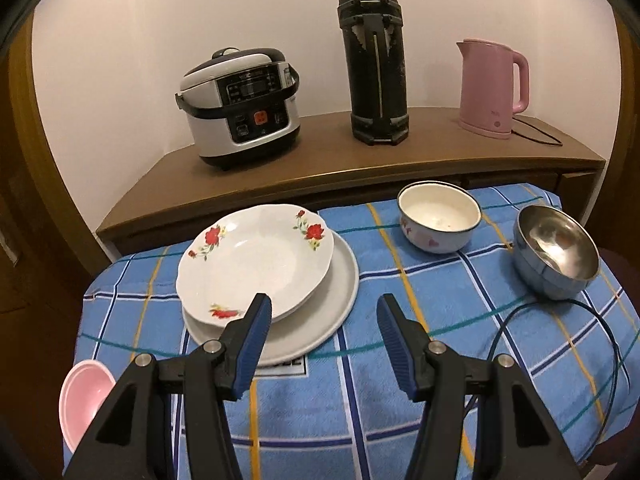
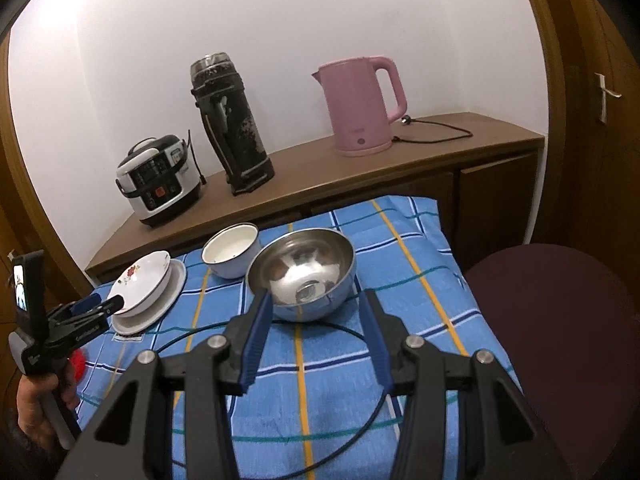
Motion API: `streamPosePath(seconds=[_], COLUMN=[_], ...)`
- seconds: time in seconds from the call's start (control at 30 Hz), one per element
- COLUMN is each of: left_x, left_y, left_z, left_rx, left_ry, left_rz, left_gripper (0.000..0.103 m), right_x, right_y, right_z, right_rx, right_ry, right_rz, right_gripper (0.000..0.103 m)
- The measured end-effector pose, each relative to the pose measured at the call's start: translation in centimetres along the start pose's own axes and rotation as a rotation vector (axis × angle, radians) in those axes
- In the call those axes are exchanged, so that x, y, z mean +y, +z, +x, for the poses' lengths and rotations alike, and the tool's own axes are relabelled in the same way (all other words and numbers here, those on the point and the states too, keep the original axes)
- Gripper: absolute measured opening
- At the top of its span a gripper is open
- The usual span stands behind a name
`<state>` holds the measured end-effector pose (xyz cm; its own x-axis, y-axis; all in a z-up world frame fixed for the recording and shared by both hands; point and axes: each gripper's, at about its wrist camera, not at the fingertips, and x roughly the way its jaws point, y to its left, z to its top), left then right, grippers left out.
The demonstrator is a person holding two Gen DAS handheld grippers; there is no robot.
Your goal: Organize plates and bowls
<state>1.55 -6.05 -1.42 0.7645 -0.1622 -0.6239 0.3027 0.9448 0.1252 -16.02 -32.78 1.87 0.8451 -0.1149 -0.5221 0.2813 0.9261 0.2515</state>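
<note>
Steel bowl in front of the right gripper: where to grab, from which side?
Pinch the near rim of the steel bowl, one finger inside, one outside, with the right gripper coming from above. It sits upright, mouth up, and looks wider than the open jaws, so its round body seems too wide to straddle.

Silver and black electric rice cooker (image 1: 240,108): a brand line runs above its dark display panel, and small captions sit by its buttons; all are too blurred to read in either view.
Pink plastic electric kettle (image 1: 490,88): a small round mark and a short word stand low on its body; neither can be read.
Black handheld left gripper (image 2: 94,306): white lettering runs along its side in the right wrist view, too small to make out.
White tag on the blue checked cloth (image 2: 128,337): dark print, partly hidden under the plates, not readable.
</note>
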Motion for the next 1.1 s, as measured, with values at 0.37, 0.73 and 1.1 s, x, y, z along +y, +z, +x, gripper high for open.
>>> streamPosePath(seconds=[0.37, 0.73, 1.1], left_x=[0.0, 0.8, 0.3], left_y=[0.3, -0.2, -0.4], left_z=[3.0, 4.3, 3.7], left_rx=[0.062, 0.086, 0.077], left_ry=[-0.002, -0.007, -0.063], left_rz=[0.003, 0.005, 0.007], left_gripper=[0.058, 0.058, 0.058], right_x=[0.9, 1.6, 2.3], right_y=[1.1, 1.0, 1.6], right_z=[2.9, 4.3, 4.6], right_rx=[0.032, 0.052, 0.044], right_ry=[0.013, 0.023, 0.060], right_rz=[-0.013, -0.018, -0.032], right_gripper=[0.047, 0.045, 0.035])
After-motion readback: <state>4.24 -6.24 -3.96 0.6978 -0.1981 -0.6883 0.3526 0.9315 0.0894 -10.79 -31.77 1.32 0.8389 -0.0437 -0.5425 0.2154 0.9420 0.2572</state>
